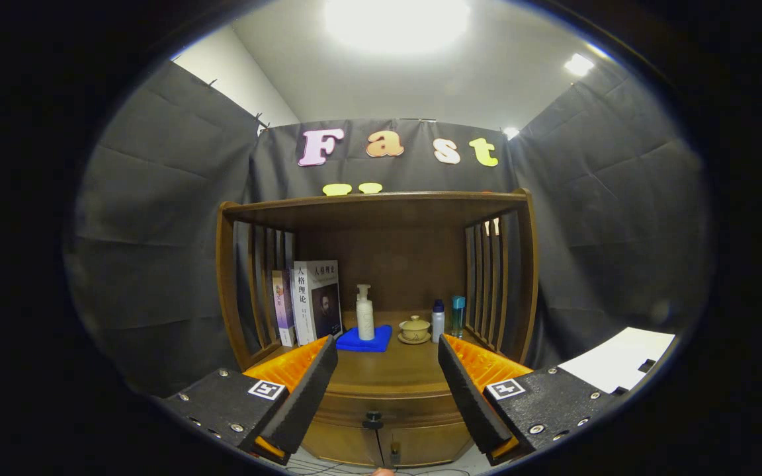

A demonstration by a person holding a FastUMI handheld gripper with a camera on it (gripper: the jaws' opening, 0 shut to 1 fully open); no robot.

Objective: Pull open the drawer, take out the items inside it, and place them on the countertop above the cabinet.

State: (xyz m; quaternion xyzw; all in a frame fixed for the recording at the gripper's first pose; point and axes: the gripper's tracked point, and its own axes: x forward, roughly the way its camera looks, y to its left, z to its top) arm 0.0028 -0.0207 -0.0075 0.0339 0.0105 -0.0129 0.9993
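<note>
Gripper view: I've got the gripper (387, 380) spread wide, fingers holding nothing, pointed straight at a wooden cabinet (381, 264) with slatted sides and a flat top board.

Left to right from my side:
- Beyond the left finger, two books (307, 304) stand upright against the left slats, the thinner one leftmost and touching the thicker one.
- Just right of the books, beyond the gap between the fingers, a blue cloth (364, 340) lies flat on the countertop (387, 370). A white pump bottle (365, 316) stands upright on it.
- Next, a small tan lidded cup (415, 328) sits on a matching saucer, near the cloth but apart from it.
- Beyond the right finger, a white bottle with a dark cap (438, 320) and a teal bottle (458, 313) stand side by side; I can't tell whether they touch.
- Far right, past the cabinet, a white sheet (619, 363) lies flat beside the right finger.

Task item: the drawer (387, 415) is the wooden front directly under the countertop edge, between the fingers and lower down. It matches the cabinet wood and has a curved face that sits flush, so it's closed. A small dark knob (372, 418) is centred on it, with a thin dark cord hanging down from the knob over the panel below. Fingers are clear of the knob, not touching it. Drawer contents hidden.
</note>
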